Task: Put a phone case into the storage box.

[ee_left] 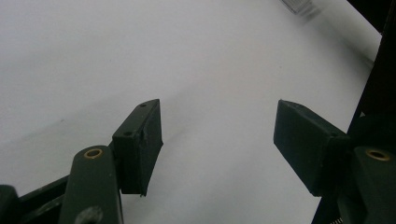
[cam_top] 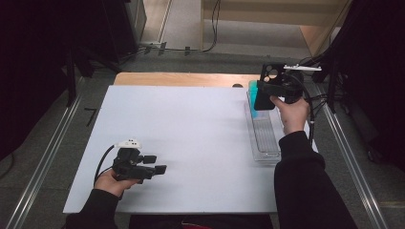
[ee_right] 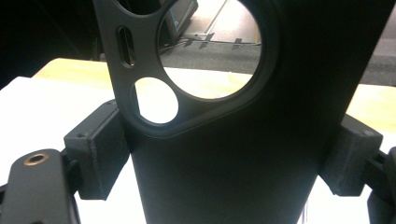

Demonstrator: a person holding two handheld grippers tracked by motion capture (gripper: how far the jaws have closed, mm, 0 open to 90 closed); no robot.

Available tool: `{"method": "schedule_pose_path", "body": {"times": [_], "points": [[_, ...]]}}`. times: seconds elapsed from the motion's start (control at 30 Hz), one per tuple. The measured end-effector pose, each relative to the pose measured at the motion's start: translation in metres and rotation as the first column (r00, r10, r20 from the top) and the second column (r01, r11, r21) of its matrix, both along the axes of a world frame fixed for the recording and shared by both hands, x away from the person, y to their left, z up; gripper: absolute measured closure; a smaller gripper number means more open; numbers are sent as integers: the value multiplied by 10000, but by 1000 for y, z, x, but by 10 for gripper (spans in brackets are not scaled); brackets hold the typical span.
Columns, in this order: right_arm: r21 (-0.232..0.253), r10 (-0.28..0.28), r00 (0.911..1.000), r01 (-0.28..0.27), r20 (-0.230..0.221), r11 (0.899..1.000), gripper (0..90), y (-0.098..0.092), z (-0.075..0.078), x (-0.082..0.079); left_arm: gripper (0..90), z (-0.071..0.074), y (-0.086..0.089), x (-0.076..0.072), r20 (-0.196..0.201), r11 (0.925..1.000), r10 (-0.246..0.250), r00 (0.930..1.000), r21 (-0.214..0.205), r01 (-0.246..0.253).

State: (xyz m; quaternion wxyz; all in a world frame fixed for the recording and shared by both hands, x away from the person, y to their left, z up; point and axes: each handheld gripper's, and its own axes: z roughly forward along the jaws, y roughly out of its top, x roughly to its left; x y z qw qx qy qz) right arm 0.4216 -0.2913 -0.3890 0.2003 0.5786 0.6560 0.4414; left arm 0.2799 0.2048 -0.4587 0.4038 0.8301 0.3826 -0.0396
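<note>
Right hand-held gripper (cam_top: 268,90) at 2 o'clock, clamped on black phone case (cam_top: 267,86) above clear tray (cam_top: 265,138). Left hand-held gripper (cam_top: 155,164) at 7 o'clock, jaws apart over worktop (cam_top: 191,124).

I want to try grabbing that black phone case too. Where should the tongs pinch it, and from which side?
Pinch the black phone case across its two long side edges, on the plain part below the camera holes, as the right tongs do now. Those edges are straight and parallel, so the flat pads sit squarely. Come at its flat face with the case upright. Avoid the cutout end, which probably flexes.
</note>
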Motion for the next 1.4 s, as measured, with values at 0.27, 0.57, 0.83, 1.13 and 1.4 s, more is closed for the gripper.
{"method": "schedule_pose_path", "body": {"times": [0.27, 0.57, 0.83, 1.13, 1.4], "points": [[-215, -106, 9986, 95, -510, 9997, 135, 1, -17, 8, 325, 0, 0, 1, -6, 10000, -33, 10000, 14, 33], [-357, -470, 9936, 435, -1026, 9984, 134, 4, -40, 9, 325, 1, 0, 0, 26, 10000, -47, 10000, 15, 47], [-735, -528, 9925, 449, -1100, 9963, 130, 13, -55, 10, 325, 1, 0, 0, 46, 10000, -41, 10000, 23, 41], [-954, -660, 9911, 550, -1155, 9939, 129, 17, -64, 15, 325, 1, -1, 0, 60, 10000, -10, 10000, -10, 10], [-1117, -697, 9914, 572, -1112, 9921, 129, 18, -69, 21, 325, 0, -2, 1, 73, 9999, -140, 9999, 47, 139]]}}
